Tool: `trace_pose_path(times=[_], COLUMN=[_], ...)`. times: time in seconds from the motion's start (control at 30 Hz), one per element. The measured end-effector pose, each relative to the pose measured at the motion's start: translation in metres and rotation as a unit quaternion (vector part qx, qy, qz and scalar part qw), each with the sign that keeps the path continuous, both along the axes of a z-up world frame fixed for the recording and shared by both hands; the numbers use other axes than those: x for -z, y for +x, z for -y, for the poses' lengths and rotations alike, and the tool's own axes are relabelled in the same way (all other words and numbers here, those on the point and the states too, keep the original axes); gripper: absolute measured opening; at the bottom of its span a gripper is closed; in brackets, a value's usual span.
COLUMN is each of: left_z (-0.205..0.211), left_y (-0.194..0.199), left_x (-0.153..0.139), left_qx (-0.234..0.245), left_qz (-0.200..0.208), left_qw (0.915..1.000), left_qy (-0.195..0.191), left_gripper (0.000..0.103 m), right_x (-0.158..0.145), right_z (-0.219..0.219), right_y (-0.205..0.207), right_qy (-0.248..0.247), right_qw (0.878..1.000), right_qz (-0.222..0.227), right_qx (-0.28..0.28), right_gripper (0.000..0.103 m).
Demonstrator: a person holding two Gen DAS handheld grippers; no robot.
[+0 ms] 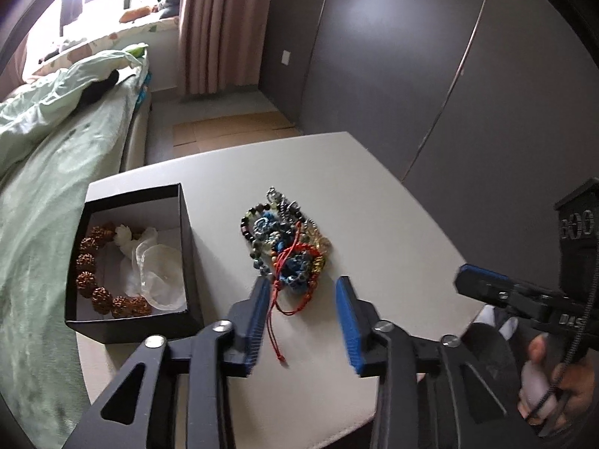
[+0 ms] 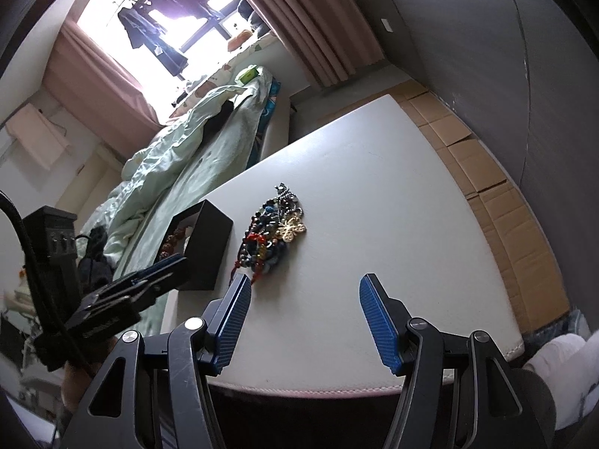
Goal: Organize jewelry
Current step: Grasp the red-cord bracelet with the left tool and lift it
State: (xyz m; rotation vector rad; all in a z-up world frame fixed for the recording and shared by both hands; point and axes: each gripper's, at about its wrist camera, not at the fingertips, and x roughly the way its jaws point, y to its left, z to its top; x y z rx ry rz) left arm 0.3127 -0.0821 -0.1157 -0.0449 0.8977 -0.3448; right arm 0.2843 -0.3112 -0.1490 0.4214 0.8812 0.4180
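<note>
Left wrist view: your left gripper [image 1: 303, 321], jaws partly open and empty, straddles the red cord bracelet [image 1: 288, 280]; the pile's long axis runs toward twelve o'clock.

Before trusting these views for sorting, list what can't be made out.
- Pile, both views: the pieces are tangled, so they cannot be counted.
- Box, right wrist view: its near wall hides most of what is inside.
- Bracelet, left wrist view: the wrapper covers part of its loop.
- Right gripper, left wrist view: seen side-on.
</note>
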Motion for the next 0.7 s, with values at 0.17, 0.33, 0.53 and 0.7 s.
trace_pose_path(times=[0.17,0.33,0.53,0.7], left_z=[0.003,0.01,0.016,0.015], left_y=[0.006,0.015,0.025,0.032], left_x=[0.013,0.026,0.038,0.047], left_qx=[0.0,0.003,0.002,0.003], left_qz=[-0.011,-0.018,-0.027,-0.045], left_qw=[0.9999,0.9996,0.9986,0.9977], left_qy=[0.007,0.023,0.046,0.05], left_gripper=[0.034,0.034,0.034,0.031], right_x=[0.005,0.009,0.011,0.014], right_z=[0.007,0.01,0.012,0.012], right_y=[-0.003,-0.004,-0.003,0.002], right_qy=[0.004,0.002,0.004,0.002], right_qw=[1.0,1.0,1.0,1.0], right_qz=[0.003,0.003,0.0,-0.007], right_qx=[0.004,0.003,0.005,0.005], right_gripper=[0.062,0.062,0.062,0.062])
